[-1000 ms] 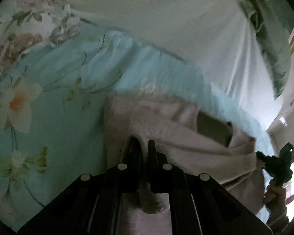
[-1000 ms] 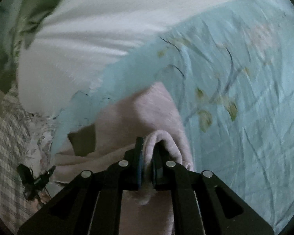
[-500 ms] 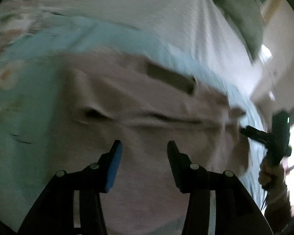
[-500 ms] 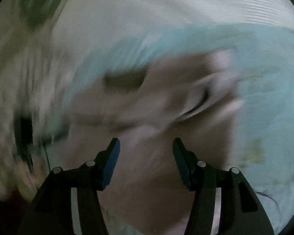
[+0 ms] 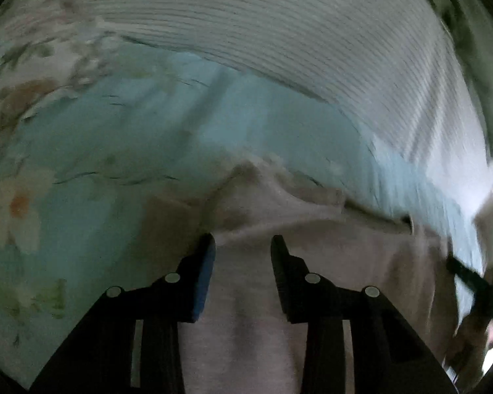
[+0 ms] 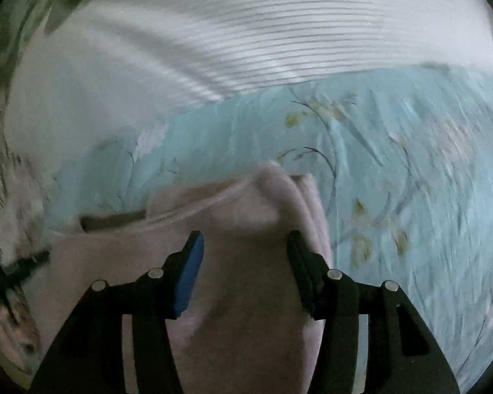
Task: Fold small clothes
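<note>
A pale pink fleece garment (image 5: 312,239) lies on the light blue floral bedsheet (image 5: 98,170). My left gripper (image 5: 243,241) is open above the garment's left corner, with cloth showing between the jaws. In the right wrist view the same garment (image 6: 246,216) lies on the sheet (image 6: 394,170). My right gripper (image 6: 245,239) is open over its right corner, holding nothing. A dark label patch (image 6: 111,221) shows near the far edge. Both views are blurred.
A white ribbed cover (image 5: 295,32) lies across the far side of the bed and shows in the right wrist view (image 6: 246,32). The other gripper and hand (image 5: 476,282) show at the right edge of the left wrist view.
Both grippers were shut on garment corners one second ago. They have since opened and let go. The garment now lies on the sheet, and both grippers have drawn near its far edge.
</note>
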Demonstrator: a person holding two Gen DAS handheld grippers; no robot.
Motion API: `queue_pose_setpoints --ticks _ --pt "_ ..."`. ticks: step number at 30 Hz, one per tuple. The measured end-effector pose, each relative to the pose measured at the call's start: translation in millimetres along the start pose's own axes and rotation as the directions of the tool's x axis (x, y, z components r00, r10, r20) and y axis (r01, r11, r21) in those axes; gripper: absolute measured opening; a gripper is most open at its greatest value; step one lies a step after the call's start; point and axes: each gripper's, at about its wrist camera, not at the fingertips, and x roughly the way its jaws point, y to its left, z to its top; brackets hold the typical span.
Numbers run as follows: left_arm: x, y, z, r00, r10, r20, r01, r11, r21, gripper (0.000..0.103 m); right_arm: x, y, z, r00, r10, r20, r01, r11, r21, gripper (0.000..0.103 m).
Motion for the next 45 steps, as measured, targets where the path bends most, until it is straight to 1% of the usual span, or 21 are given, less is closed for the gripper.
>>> queue_pose_setpoints --ticks 2,5,8,11,13,16,19,23,26,31,32,34,35,36,37,38,39,40,42,43,45 --pt "-14.6 11.4 -7.4 0.999 -0.033 0.018 0.033 0.998 -0.044 0.040 -13.6 -0.2 -14.1 0.999 0.038 -0.001 -0.038 0.999 -0.002 0.057" --pt "-41.7 14.3 -39.7 0.999 -0.042 0.034 0.043 0.998 -0.033 0.041 -34.3 9.2 -48.7 0.995 0.098 -0.008 -0.098 0.995 -0.011 0.059" --pt "-74.8 13.5 -86.4 0.994 -0.102 0.042 0.103 0.994 -0.030 0.044 -48.6 14.3 -79.8 0.990 0.142 -0.011 -0.142 0.990 -0.001 0.064" --pt "-102.6 9.5 -131.2 0.988 -0.150 0.045 0.152 0.988 -0.036 0.052 -57.4 13.8 -105.9 0.983 0.180 -0.030 -0.179 0.983 0.025 0.064" --pt "-120.7 10.9 -159.3 0.983 -0.179 0.035 0.180 0.982 -0.048 0.054 -61.3 15.8 -119.7 0.980 0.192 -0.045 -0.190 0.981 0.041 0.064" --pt "-133.1 13.3 -195.2 0.974 -0.225 0.000 0.224 0.971 -0.084 0.057 -70.5 19.7 -137.2 0.975 0.216 -0.055 -0.213 0.976 0.049 0.064" --pt "-133.9 20.1 -222.9 0.964 -0.265 -0.021 0.259 0.952 -0.161 0.065 -80.9 25.8 -152.3 0.970 0.232 -0.067 -0.229 0.972 0.049 0.065" --pt "-118.5 25.9 -237.8 0.948 -0.313 -0.063 0.288 0.924 -0.252 0.069 -85.2 33.1 -165.1 0.964 0.250 -0.094 -0.247 0.968 0.042 0.065" --pt "-111.0 26.4 -234.0 0.942 -0.335 -0.034 0.311 0.903 -0.296 0.078 -89.9 35.9 -171.4 0.961 0.259 -0.097 -0.256 0.966 0.049 0.065" --pt "-86.1 26.3 -211.0 0.960 -0.277 0.034 0.272 0.901 -0.339 0.078 -92.9 39.8 -171.6 0.959 0.267 -0.097 -0.263 0.964 0.049 0.065" --pt "-81.2 27.4 -205.2 0.963 -0.263 0.050 0.264 0.899 -0.349 0.075 -93.7 39.5 -170.7 0.959 0.268 -0.094 -0.264 0.963 0.048 0.065" --pt "-72.0 31.5 -192.5 0.973 -0.219 0.073 0.231 0.900 -0.371 0.064 -94.3 38.4 -169.2 0.960 0.265 -0.090 -0.262 0.964 0.045 0.065" --pt "-67.0 33.1 -186.9 0.975 -0.209 0.079 0.223 0.896 -0.384 0.061 -93.5 37.3 -167.3 0.961 0.262 -0.087 -0.259 0.965 0.045 0.065" --pt "-63.7 35.9 -182.0 0.976 -0.201 0.086 0.219 0.892 -0.396 0.054 -92.5 36.0 -166.0 0.961 0.261 -0.086 -0.258 0.965 0.049 0.065" --pt "-61.4 36.6 -178.5 0.977 -0.193 0.089 0.213 0.892 -0.399 0.051 -90.4 33.4 -164.2 0.961 0.262 -0.084 -0.258 0.964 0.059 0.065" --pt "-59.1 38.6 -176.0 0.979 -0.181 0.090 0.202 0.895 -0.398 0.042 -89.1 32.0 -163.3 0.961 0.262 -0.083 -0.258 0.964 0.065 0.065" --pt "-56.7 40.5 -174.2 0.979 -0.180 0.090 0.201 0.893 -0.401 0.036 -87.1 30.5 -162.0 0.961 0.264 -0.082 -0.259 0.963 0.070 0.065" --pt "-55.8 44.5 -174.9 0.978 -0.189 0.091 0.210 0.888 -0.409 0.035 -86.2 30.4 -161.6 0.961 0.265 -0.082 -0.259 0.963 0.071 0.065" --pt "-57.9 51.5 -177.2 0.974 -0.205 0.094 0.225 0.881 -0.417 0.027 -81.7 29.6 -158.0 0.960 0.267 -0.087 -0.261 0.963 0.070 0.065" --pt "-57.8 50.8 -176.9 0.974 -0.206 0.091 0.226 0.882 -0.414 0.025 -79.7 29.1 -155.5 0.960 0.267 -0.089 -0.262 0.963 0.070 0.065" --pt "-60.5 48.0 -174.9 0.973 -0.212 0.087 0.229 0.890 -0.393 0.013 -77.7 28.9 -147.7 0.959 0.273 -0.079 -0.268 0.961 0.065 0.065"
